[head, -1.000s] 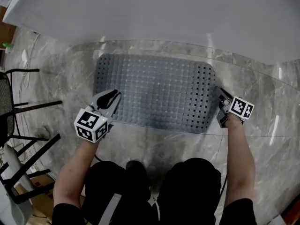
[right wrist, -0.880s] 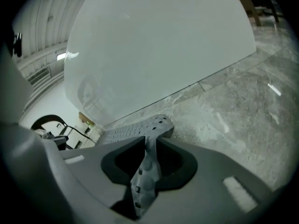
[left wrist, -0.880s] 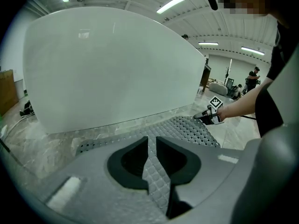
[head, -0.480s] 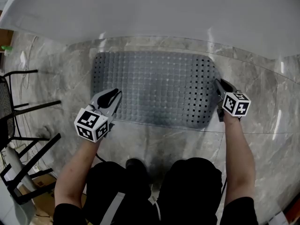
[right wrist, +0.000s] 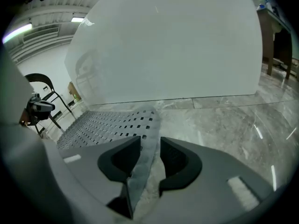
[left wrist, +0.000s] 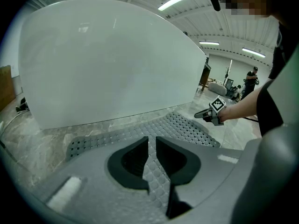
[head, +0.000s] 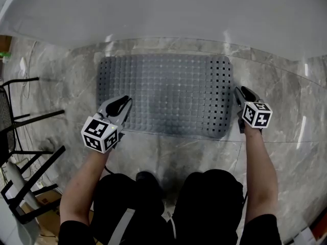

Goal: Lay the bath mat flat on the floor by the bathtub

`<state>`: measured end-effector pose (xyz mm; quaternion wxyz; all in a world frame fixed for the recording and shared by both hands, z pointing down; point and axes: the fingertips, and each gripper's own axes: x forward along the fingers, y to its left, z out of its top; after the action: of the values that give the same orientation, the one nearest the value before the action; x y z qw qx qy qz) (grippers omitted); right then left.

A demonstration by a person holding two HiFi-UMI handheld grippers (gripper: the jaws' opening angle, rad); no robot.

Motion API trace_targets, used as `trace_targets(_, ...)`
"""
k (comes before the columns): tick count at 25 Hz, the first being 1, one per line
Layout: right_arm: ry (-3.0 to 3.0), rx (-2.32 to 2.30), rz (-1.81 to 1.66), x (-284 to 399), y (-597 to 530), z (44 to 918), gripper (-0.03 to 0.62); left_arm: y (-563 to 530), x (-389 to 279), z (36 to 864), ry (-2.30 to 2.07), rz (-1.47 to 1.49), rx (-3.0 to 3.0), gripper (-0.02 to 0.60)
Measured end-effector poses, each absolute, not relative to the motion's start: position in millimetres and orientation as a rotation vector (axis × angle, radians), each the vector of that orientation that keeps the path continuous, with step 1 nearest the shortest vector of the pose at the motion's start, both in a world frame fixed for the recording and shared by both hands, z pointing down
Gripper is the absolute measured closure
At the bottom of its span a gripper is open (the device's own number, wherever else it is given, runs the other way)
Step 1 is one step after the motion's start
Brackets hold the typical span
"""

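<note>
The grey perforated bath mat (head: 163, 93) lies spread on the marble floor just in front of the white bathtub (head: 168, 14). My left gripper (head: 120, 105) sits at the mat's near left edge. In the left gripper view its jaws (left wrist: 152, 146) stand close together, pinching a strip of the mat (left wrist: 177, 125). My right gripper (head: 238, 92) is at the mat's right edge. Its jaws (right wrist: 150, 148) have just been opening. The mat's edge (right wrist: 103, 122) lies loosely between them, with bare floor showing beside one pad.
A black metal chair (head: 20, 116) stands at the left, close to the mat's left end. The tub wall (left wrist: 107, 59) rises right behind the mat. Marble floor (head: 286, 111) extends to the right. The person's knees (head: 168, 203) are just behind the mat's near edge.
The right gripper has rolled, its marker cube turning. The mat's right end has settled flatter and nearer the tub. The left gripper has barely shifted.
</note>
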<state>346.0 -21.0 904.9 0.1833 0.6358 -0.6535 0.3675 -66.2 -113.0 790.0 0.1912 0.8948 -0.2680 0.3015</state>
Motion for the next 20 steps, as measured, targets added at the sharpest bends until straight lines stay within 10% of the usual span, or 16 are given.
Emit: trace_targets(20,-1.745,1.492,1.084,259,44,953,0.569,-111,-50,792,-0.689,0.831,2.539,0.525)
